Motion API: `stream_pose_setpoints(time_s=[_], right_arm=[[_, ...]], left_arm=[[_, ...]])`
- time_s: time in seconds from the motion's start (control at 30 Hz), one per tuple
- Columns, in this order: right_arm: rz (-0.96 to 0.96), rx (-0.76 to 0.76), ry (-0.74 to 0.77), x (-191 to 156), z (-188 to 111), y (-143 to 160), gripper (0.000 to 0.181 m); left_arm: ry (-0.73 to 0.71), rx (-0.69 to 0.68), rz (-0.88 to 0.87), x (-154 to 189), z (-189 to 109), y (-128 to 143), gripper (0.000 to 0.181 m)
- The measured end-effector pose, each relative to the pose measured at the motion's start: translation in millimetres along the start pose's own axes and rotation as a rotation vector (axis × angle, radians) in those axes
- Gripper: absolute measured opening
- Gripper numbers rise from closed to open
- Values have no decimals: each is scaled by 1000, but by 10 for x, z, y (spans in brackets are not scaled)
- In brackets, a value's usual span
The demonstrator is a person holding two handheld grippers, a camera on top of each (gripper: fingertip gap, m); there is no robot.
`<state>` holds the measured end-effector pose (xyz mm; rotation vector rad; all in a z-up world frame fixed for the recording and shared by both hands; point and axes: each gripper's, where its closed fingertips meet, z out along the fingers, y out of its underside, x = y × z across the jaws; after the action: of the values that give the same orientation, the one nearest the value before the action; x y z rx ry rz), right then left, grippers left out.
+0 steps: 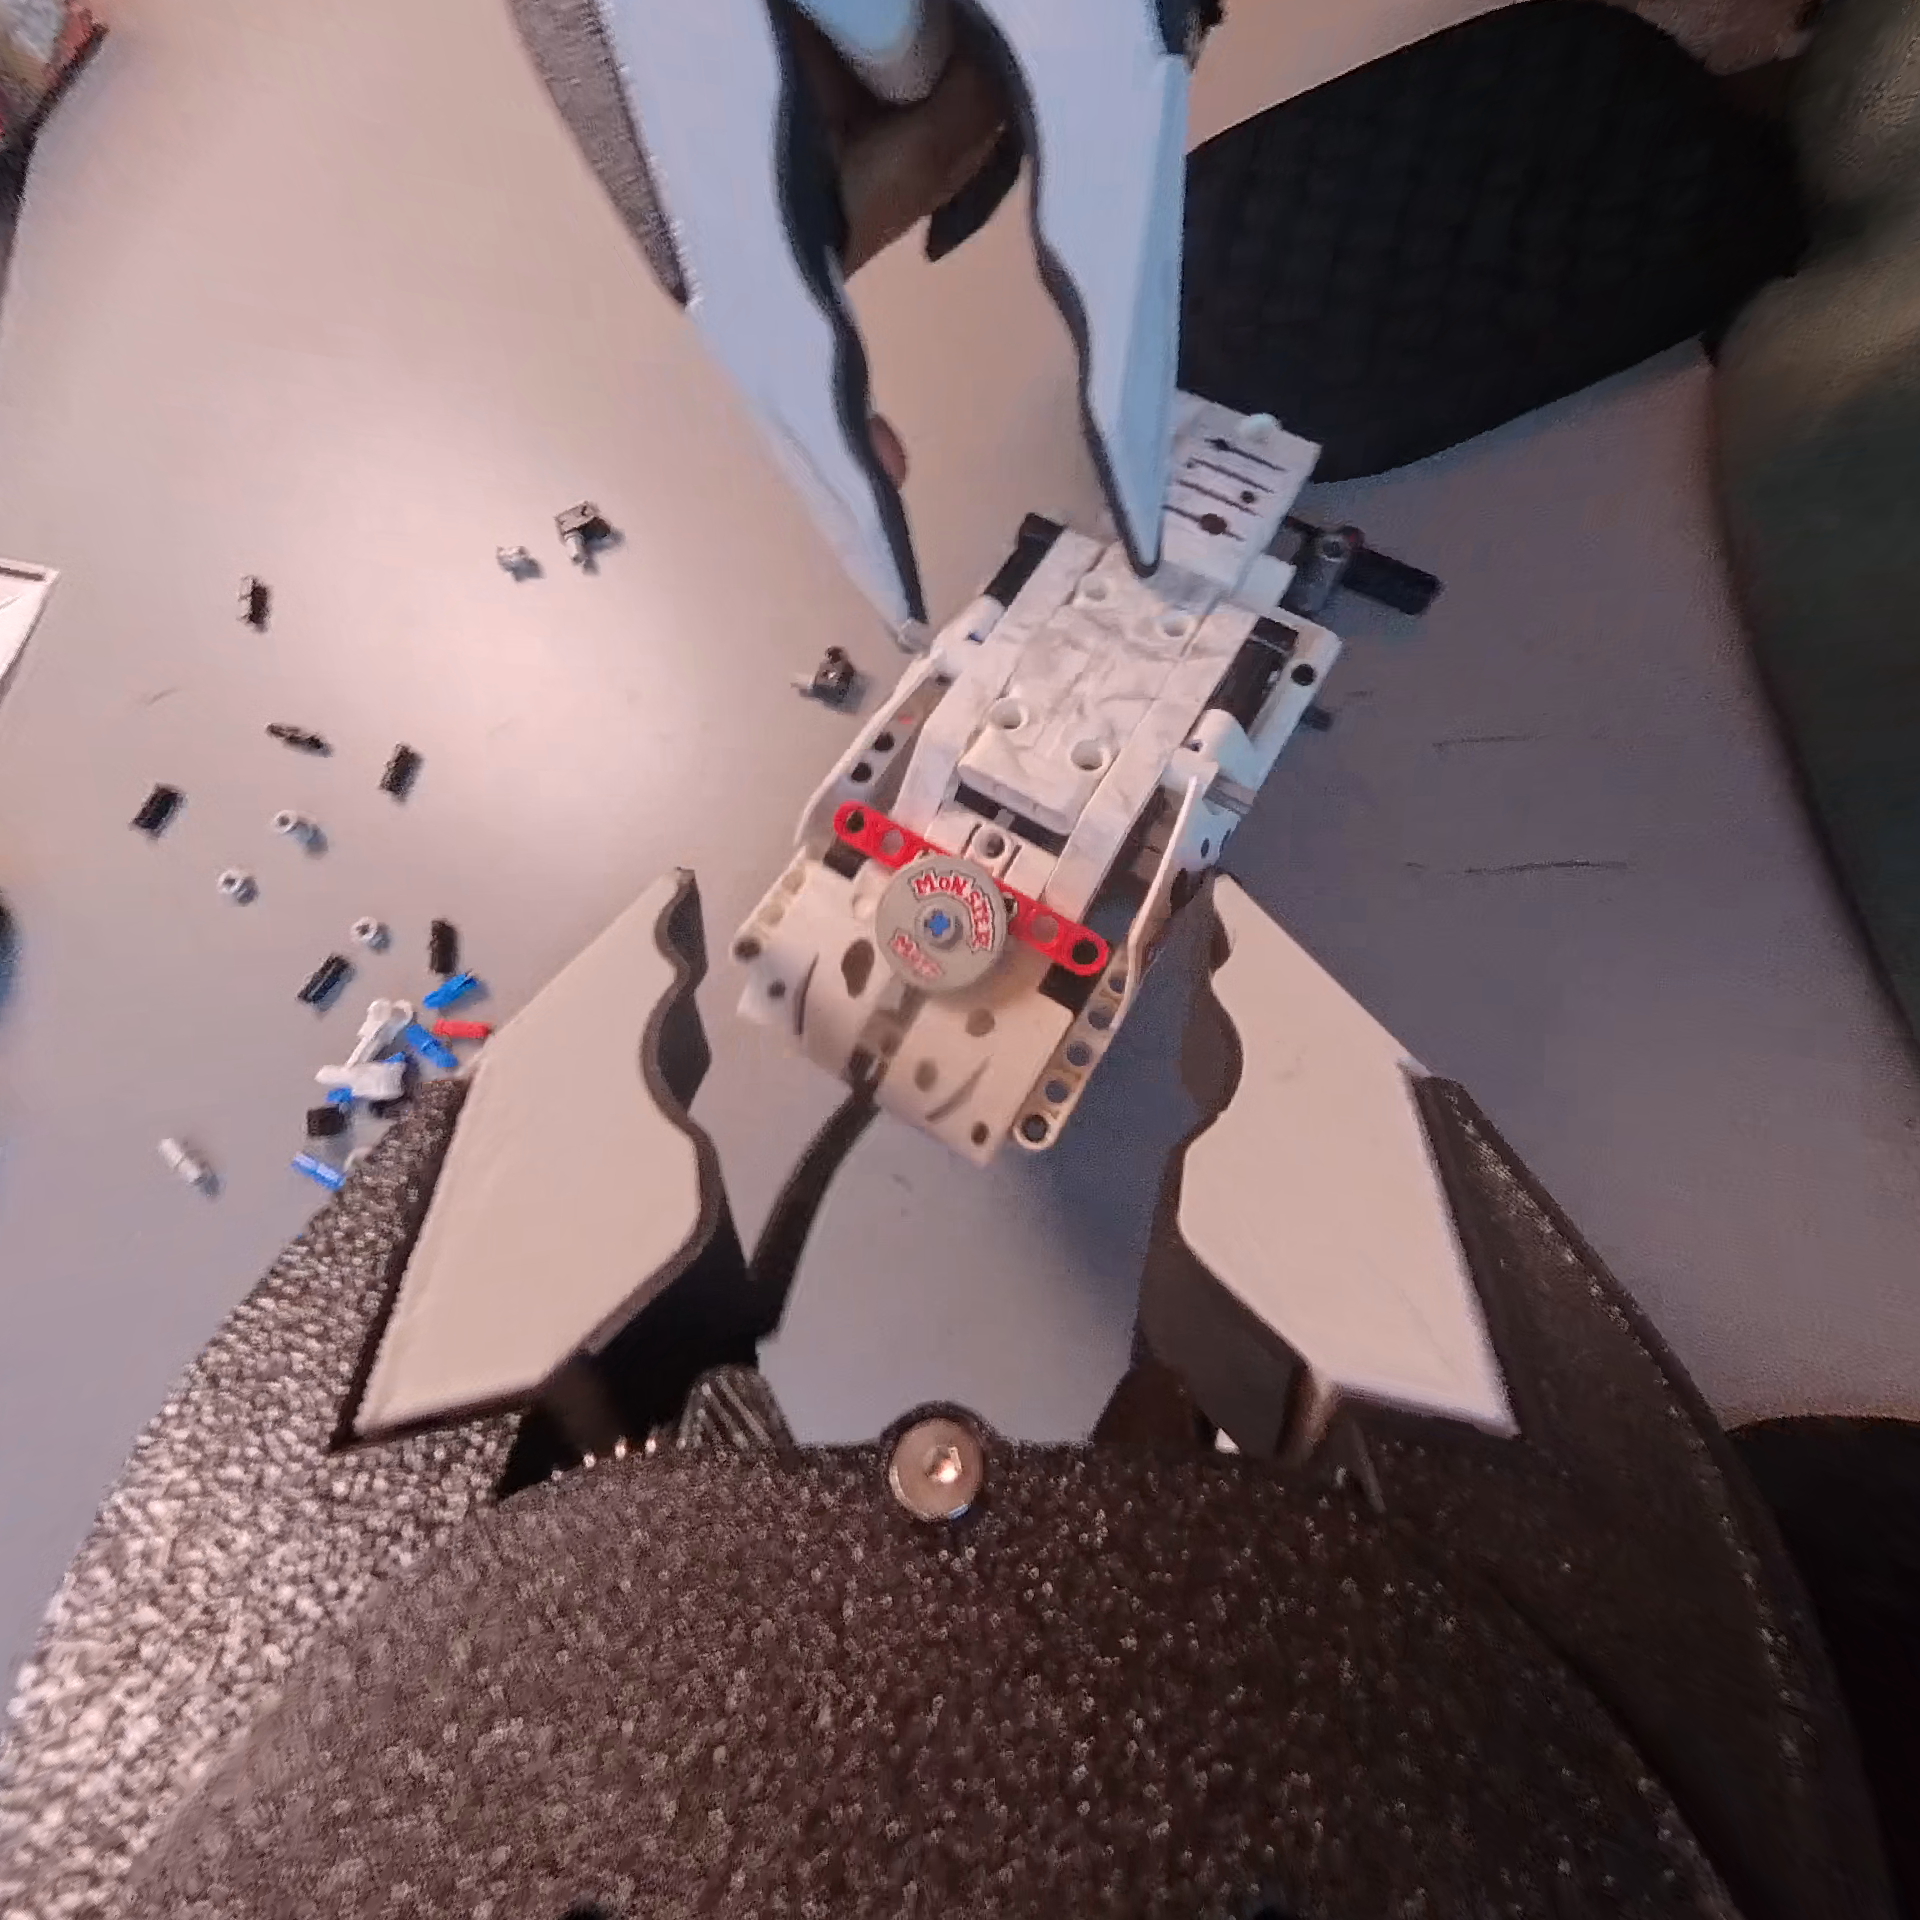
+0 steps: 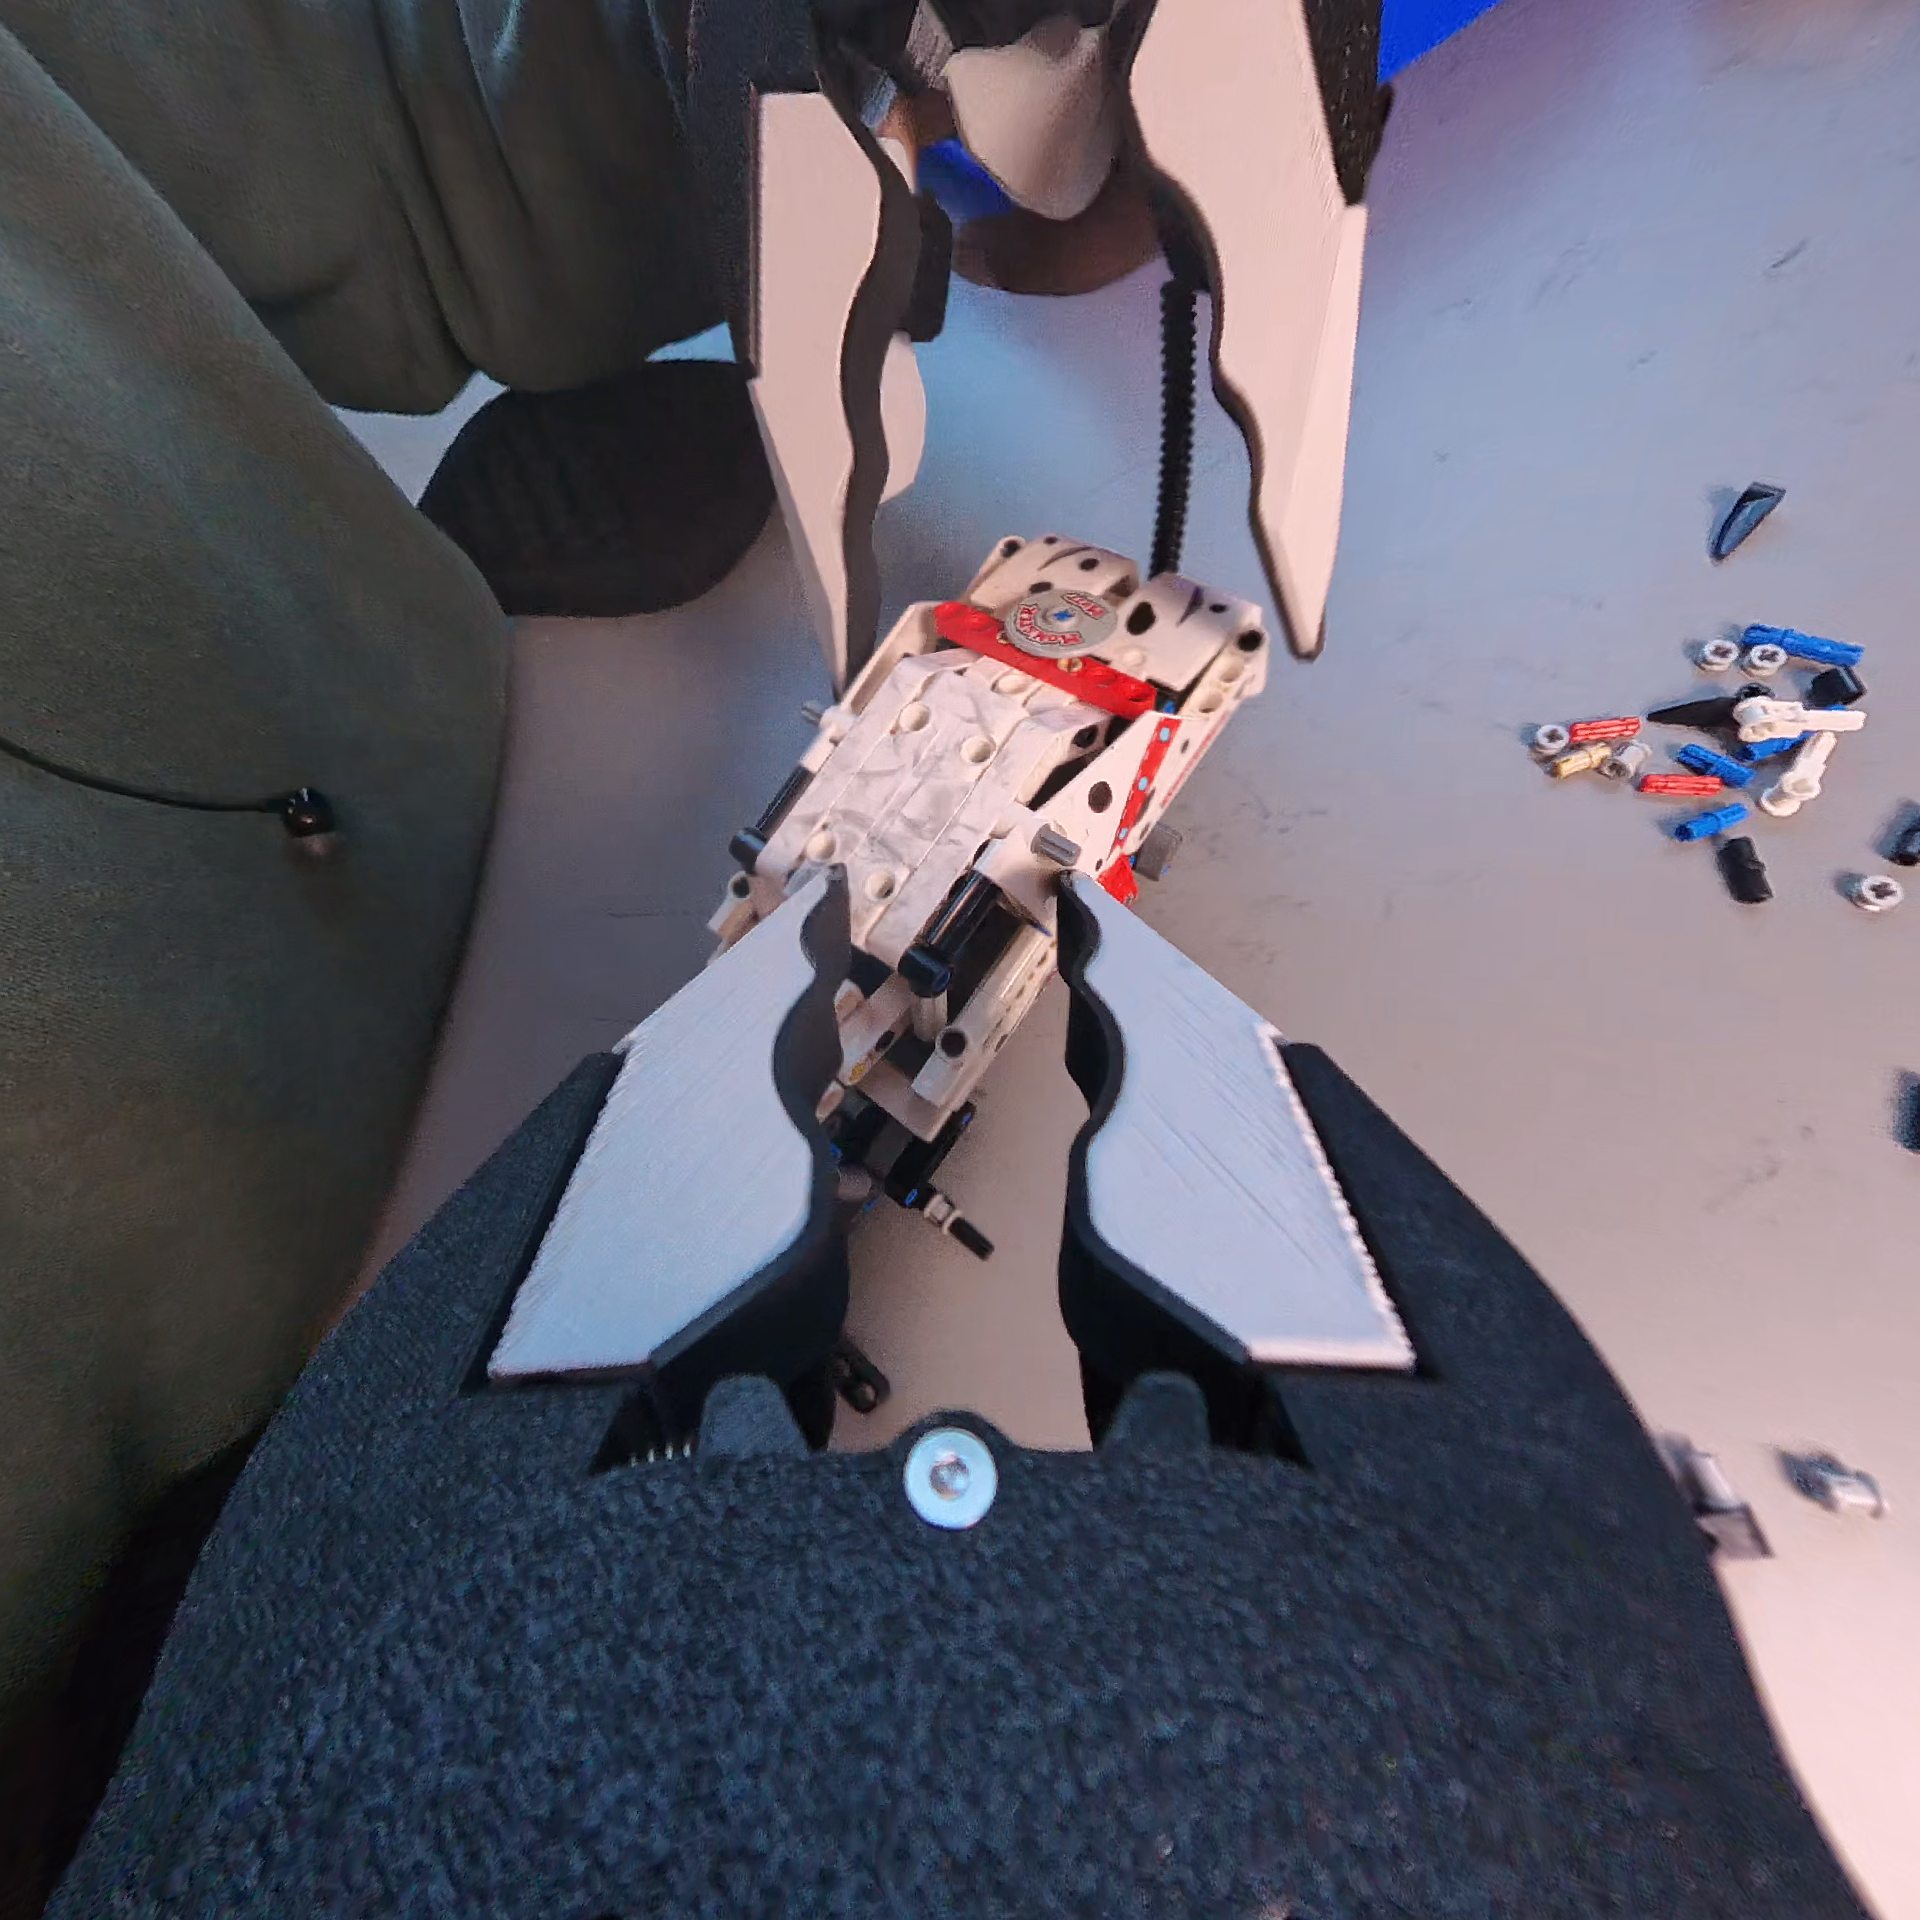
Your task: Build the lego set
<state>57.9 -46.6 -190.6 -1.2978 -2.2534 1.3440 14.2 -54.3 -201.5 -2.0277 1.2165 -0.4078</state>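
The white lego vehicle (image 1: 1070, 686) with black spots lies on the grey table (image 1: 416, 364). A red beam (image 1: 873, 836) and a grey round disc (image 1: 940, 920) sit across its front. My left gripper (image 1: 945, 883) is open and straddles that front end; its right fingertip is close against the model's side. My right gripper (image 2: 951, 883) is open over the rear of the model (image 2: 935, 769), with one tip on the roof and one at the side. It comes in from above in the left wrist view (image 1: 1023, 603). The left gripper shows at the far end in the right wrist view (image 2: 1070, 660).
Several small loose black, blue, red and grey pieces (image 1: 364, 1039) lie on the table left of the model, and to the right in the right wrist view (image 2: 1745, 727). A black tyre (image 1: 1455, 260) lies behind the model. A green cushion (image 2: 208, 623) borders the table. A paper corner (image 1: 16, 613) shows. About 6 cm separates my left fingertips from my right.
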Motion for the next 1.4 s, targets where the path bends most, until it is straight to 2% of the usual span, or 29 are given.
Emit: stream_pose_setpoints(time_s=[0.1,0.17,0.27,0.37,0.47,0.53,0.63,0.8,0.87,1.0,1.07,1.13,1.27,1.4], right_arm=[[19,56,7,-82,-7,24,33],[20,96,-10,-158,-8,40,23],[16,174,-8,-187,-40,0,16],[-83,204,119,-50,-85,-26,16],[-270,177,235,4,-45,-19,16],[-371,169,259,-27,3,-32,13],[-431,155,251,-53,29,-47,9],[-464,115,164,-95,60,-51,7],[-457,117,148,-81,69,-65,4],[-430,138,162,-59,84,-78,4],[-416,149,178,-53,90,-84,3],[-405,156,178,-52,93,-85,3],[-392,146,171,-51,93,-79,3],[-381,135,166,-46,98,-83,3]], left_arm=[[-152,36,-30,-81,-156,73,91],[-258,120,-59,-123,-306,38,71],[-324,241,-159,-85,-551,-54,65],[-254,324,-387,53,-576,-122,62],[-114,333,-656,212,-363,-92,71],[-82,345,-747,244,-251,-73,77],[-118,381,-793,185,-195,-82,78],[-172,271,-700,116,-123,-32,67],[-193,201,-654,111,-111,-21,69],[-263,111,-415,186,-165,-136,61],[-233,30,-328,262,-109,-128,57],[-165,11,-306,299,-52,-177,48],[-55,-58,-282,304,-7,-188,48],[45,-171,-189,394,-23,-164,69]])
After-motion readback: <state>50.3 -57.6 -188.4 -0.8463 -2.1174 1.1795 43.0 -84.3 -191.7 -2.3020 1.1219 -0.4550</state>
